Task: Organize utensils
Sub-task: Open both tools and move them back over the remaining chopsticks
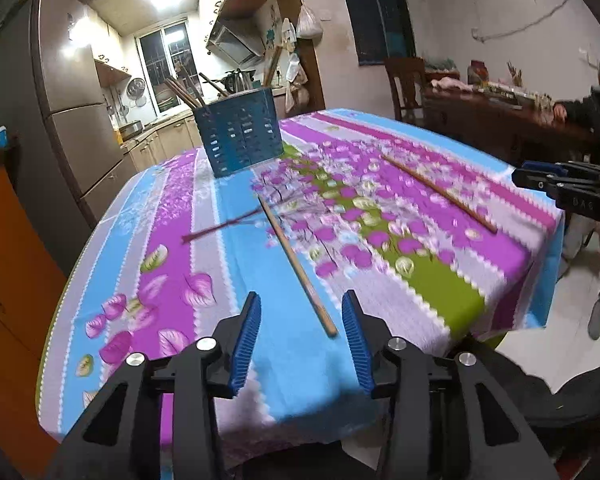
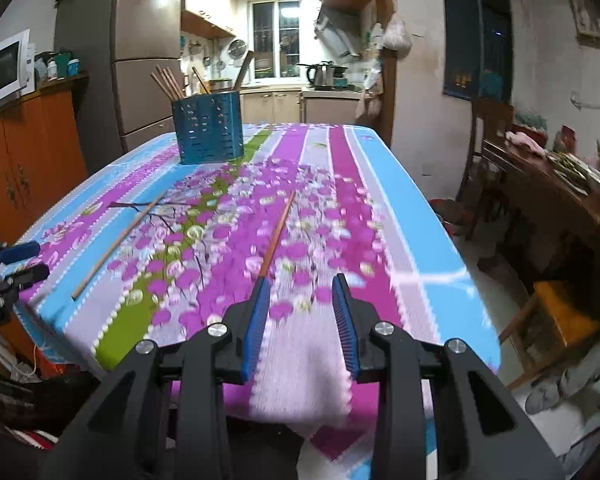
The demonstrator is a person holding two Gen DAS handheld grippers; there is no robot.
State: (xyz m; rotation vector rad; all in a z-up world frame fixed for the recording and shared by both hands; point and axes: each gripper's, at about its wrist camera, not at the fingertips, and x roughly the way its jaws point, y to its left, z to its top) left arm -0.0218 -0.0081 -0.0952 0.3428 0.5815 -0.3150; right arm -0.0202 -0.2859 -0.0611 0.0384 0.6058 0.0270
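Note:
A blue perforated utensil holder [image 1: 238, 140] [image 2: 208, 132] stands at the far side of the floral tablecloth [image 1: 220, 280] [image 2: 400, 200] with several chopsticks upright in it. Two wooden chopsticks lie loose on the cloth. My left gripper [image 1: 302, 302] is open just above the cloth, and the near end of one chopstick [image 1: 296, 264] lies between its blue pads untouched. My right gripper [image 2: 302, 282] is open too, with the near end of the other chopstick [image 2: 278, 236] by its left fingertip. Each view also shows the other chopstick [image 1: 436, 192] [image 2: 116, 244] and the other gripper [image 1: 536, 182] [image 2: 26, 262].
An orange cabinet [image 2: 32, 160] with a microwave [image 2: 4, 68] stands left of the table, and a fridge [image 2: 144, 60] behind it. A wooden chair [image 1: 406, 84] and a cluttered sideboard [image 2: 560, 184] line the right wall. A small wooden stool [image 2: 556, 320] stands by the table's right corner.

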